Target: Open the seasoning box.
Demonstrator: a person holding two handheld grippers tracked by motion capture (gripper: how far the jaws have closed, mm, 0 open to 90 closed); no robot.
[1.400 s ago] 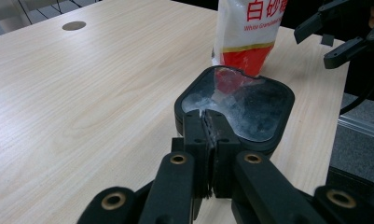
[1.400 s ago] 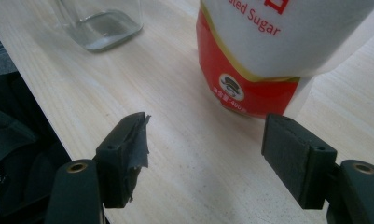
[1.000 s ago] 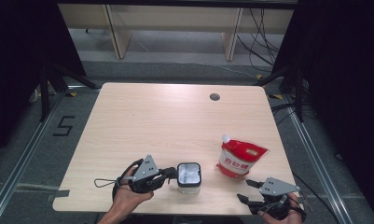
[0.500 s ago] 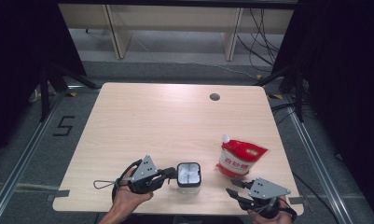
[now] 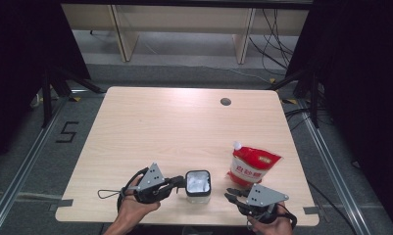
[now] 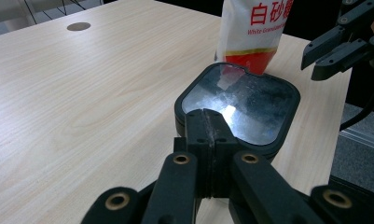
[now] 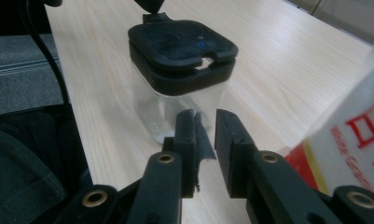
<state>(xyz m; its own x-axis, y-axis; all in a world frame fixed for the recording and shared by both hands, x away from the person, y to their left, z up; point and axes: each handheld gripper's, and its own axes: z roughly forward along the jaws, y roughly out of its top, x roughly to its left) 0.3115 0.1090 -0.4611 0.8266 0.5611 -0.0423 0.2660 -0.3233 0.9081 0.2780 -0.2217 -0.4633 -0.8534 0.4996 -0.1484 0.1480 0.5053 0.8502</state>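
Note:
A clear jar (image 5: 198, 186) with a black square lid stands near the table's front edge. In the right gripper view the jar (image 7: 180, 70) shows glass walls under the lid. My left gripper (image 5: 179, 181) lies at its left side, jaws shut, tips against the lid's rim (image 6: 209, 114). A red and white sugar bag (image 5: 252, 166) stands just right of the jar. My right gripper (image 5: 231, 194) sits in front of the bag and points at the jar. Its jaws (image 7: 205, 116) stand slightly open, a short way from the glass, with nothing between them.
The light wooden table (image 5: 174, 127) has a round cable hole (image 5: 226, 102) at the back right. The sugar bag (image 6: 254, 32) rises right behind the jar in the left gripper view. Dark curtains and shelving stand beyond the table.
My right gripper has moved left along the front edge, from the table's right corner to a spot beside the jar. The left gripper and the jar have stayed put.

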